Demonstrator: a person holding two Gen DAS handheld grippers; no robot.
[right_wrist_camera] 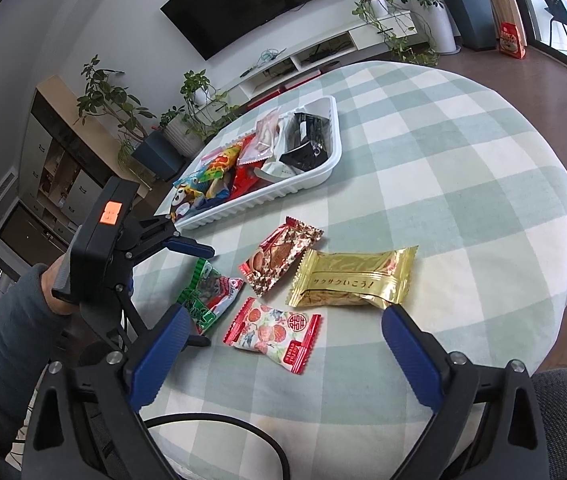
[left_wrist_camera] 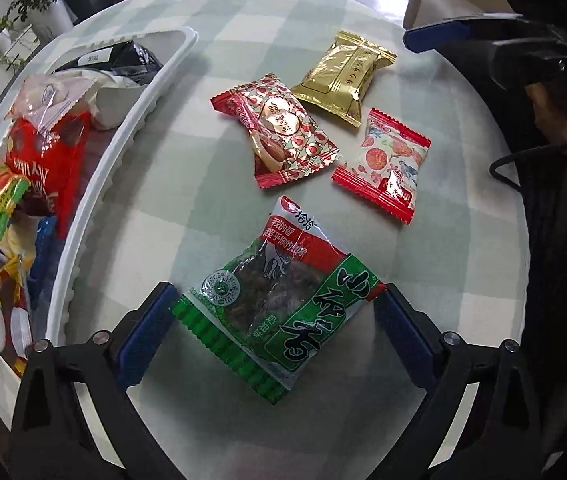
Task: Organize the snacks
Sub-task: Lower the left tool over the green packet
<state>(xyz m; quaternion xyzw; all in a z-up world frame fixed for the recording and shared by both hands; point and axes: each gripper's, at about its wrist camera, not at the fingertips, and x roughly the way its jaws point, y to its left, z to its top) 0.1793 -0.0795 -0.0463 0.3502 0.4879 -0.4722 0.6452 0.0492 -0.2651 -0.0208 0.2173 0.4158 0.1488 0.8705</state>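
Several snack packets lie loose on the checked tablecloth: a green and red packet [left_wrist_camera: 279,300] [right_wrist_camera: 209,294], a red patterned one [left_wrist_camera: 279,136] [right_wrist_camera: 279,258], a gold one [left_wrist_camera: 343,76] [right_wrist_camera: 353,278] and a white and red one [left_wrist_camera: 383,164] [right_wrist_camera: 273,332]. My left gripper [left_wrist_camera: 275,304] [right_wrist_camera: 199,292] is open, its fingers on either side of the green packet, just above it. My right gripper [right_wrist_camera: 283,320] is open and empty, hovering above the white and red packet; one blue fingertip [left_wrist_camera: 435,36] shows in the left wrist view.
A white tray [left_wrist_camera: 151,100] [right_wrist_camera: 283,192] full of snack packets stands on the table's left side, beside the loose ones. Potted plants [right_wrist_camera: 403,4], a TV unit [right_wrist_camera: 307,60] and a red bag [right_wrist_camera: 511,40] stand on the floor beyond the table.
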